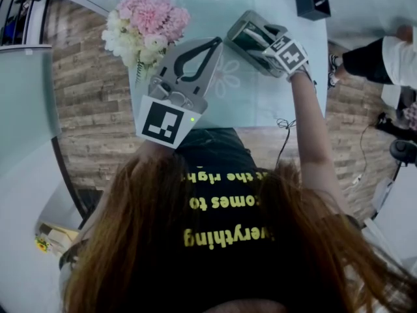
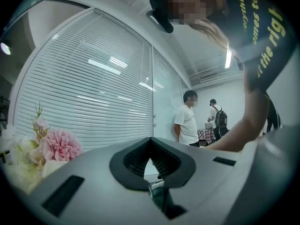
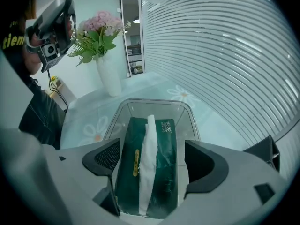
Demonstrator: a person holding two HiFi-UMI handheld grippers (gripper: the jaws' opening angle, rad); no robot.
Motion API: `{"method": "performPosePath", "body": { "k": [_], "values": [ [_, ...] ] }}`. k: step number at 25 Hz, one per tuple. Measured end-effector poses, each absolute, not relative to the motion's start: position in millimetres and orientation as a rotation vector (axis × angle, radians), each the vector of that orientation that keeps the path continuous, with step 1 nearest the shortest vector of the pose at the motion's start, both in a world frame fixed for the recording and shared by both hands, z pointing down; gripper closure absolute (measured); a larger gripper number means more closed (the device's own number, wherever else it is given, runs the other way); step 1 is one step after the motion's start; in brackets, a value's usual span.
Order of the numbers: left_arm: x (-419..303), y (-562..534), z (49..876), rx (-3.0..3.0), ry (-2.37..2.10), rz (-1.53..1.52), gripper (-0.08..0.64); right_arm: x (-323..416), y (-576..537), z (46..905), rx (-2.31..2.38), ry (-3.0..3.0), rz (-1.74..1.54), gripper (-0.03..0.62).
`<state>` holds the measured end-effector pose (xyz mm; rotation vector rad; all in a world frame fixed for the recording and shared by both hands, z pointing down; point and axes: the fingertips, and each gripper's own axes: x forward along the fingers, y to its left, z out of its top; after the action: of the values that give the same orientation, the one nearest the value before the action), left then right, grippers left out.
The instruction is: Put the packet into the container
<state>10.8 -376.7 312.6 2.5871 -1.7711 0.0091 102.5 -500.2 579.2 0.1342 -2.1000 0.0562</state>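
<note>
Right claw (image 3: 152, 162): we see it wide open, holding nothing.
Packet (image 3: 159, 182): lies in the clear container (image 3: 190, 118), between those jaws.
Left claw (image 2: 151, 144): closed, empty.

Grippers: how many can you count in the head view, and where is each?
2. The left gripper, jaws together, is held beside the pink flowers; the right gripper, jaws apart, is over the green packet in the clear container.

Long reddish-brown hair (image 1: 130, 240); black T-shirt (image 1: 215, 152), yellow lettering (image 1: 225, 235) across front. Grey moulded shells on left gripper (image 1: 215, 42) and right gripper (image 3: 152, 158); black ribbed pads (image 3: 104, 157). White cube (image 1: 166, 121) with black square markers on each; small green light (image 1: 193, 119) on left one.
</note>
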Motion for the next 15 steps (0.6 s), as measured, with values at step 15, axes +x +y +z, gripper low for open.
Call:
{"method": "performPosePath", "body": {
  "k": [15],
  "values": [
    [13.7, -370.4, 309.8, 2.600, -1.751, -0.008, 0.558, 113.5, -493.9, 549.7, 0.216, -2.164, 0.094, 0.412]
  ]
}}
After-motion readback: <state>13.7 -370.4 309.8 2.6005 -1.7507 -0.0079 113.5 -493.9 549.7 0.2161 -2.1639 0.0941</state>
